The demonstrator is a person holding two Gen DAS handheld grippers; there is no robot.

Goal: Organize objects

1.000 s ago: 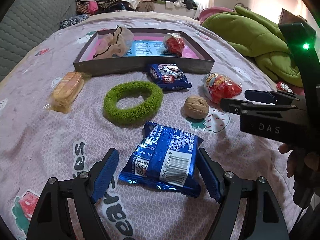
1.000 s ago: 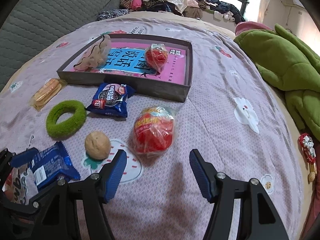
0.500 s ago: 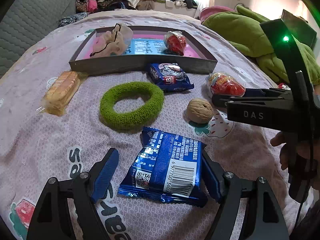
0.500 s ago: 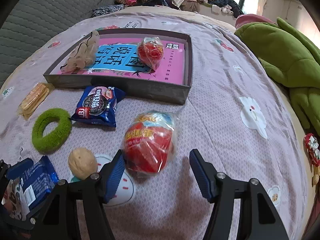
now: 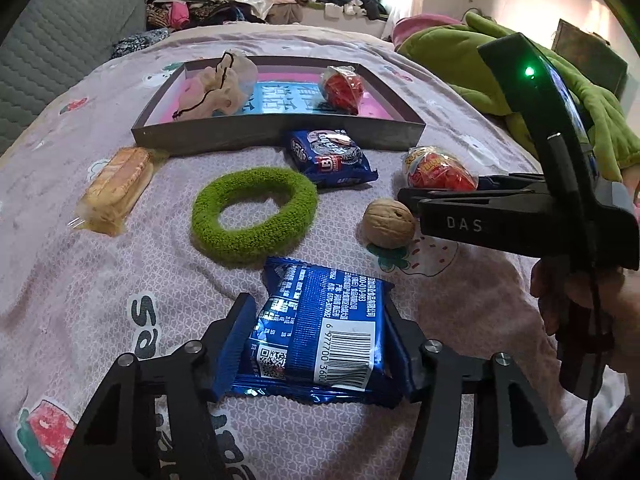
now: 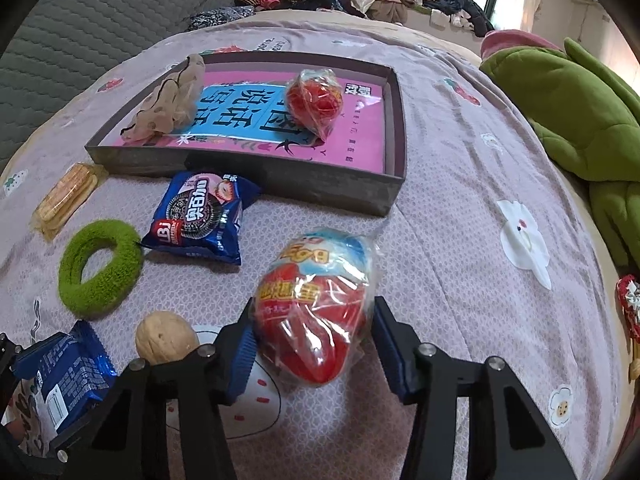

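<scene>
Your left gripper (image 5: 320, 344) has its jaws closed in on the blue snack packet (image 5: 324, 340), both pads touching its sides (barcode face up) while it lies on the bedspread (image 5: 100, 280). Your right gripper (image 6: 312, 340) has its jaws pressed against the red toy egg in clear wrap (image 6: 316, 304), one pad on each side. Just left of that egg sits the walnut (image 6: 166, 338), close to the gripper's left finger. Farther out lie the green fuzzy ring (image 5: 254, 214) and the blue cookie packet (image 6: 202, 216), with the wrapped biscuits (image 5: 116, 190) off to the left. Beyond them stands the shallow tray (image 6: 240, 168), holding a cloth pouch (image 6: 168, 104) and a second red wrapped egg (image 6: 316, 102).
</scene>
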